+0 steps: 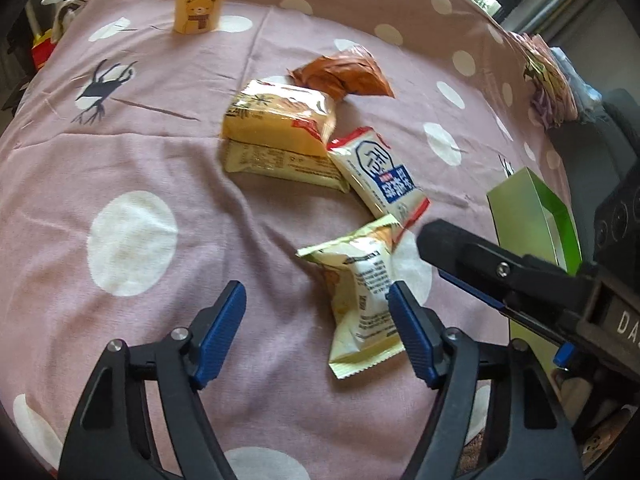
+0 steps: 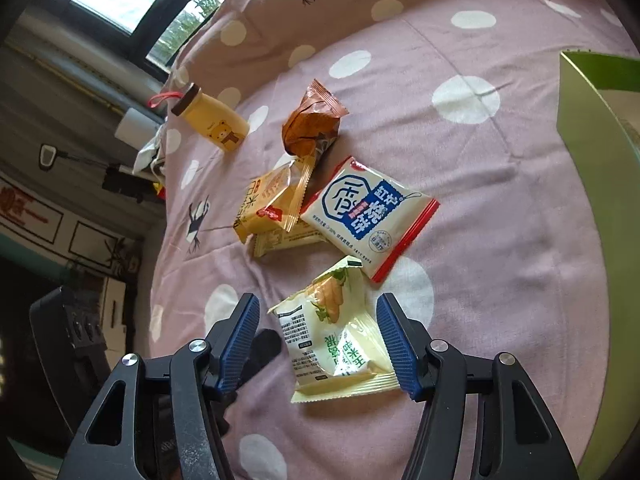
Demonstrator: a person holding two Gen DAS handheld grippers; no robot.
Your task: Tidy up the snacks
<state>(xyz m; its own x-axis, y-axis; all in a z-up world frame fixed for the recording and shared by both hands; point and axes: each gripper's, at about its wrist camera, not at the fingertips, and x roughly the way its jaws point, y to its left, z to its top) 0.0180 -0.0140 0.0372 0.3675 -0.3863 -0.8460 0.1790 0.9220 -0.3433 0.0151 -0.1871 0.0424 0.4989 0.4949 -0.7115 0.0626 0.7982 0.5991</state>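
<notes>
A cream and green snack packet (image 2: 332,336) lies on the pink dotted bedsheet (image 2: 500,208) between the blue pads of my right gripper (image 2: 318,336), which is open; the left pad stands clear of it. My left gripper (image 1: 318,320) is open beside the same packet (image 1: 360,300), whose edge lies by the right-hand pad. A black finger (image 1: 452,244) of the right gripper reaches in from the right. Farther off lie a white and blue packet (image 2: 368,216), two stacked yellow packets (image 2: 272,204) and a crumpled orange-brown packet (image 2: 312,120).
An open green box (image 2: 592,128) stands at the right side of the sheet, also in the left wrist view as the green box (image 1: 528,216). A yellow bear bottle (image 1: 200,0) stands at the far edge. Window and clutter lie beyond the bed.
</notes>
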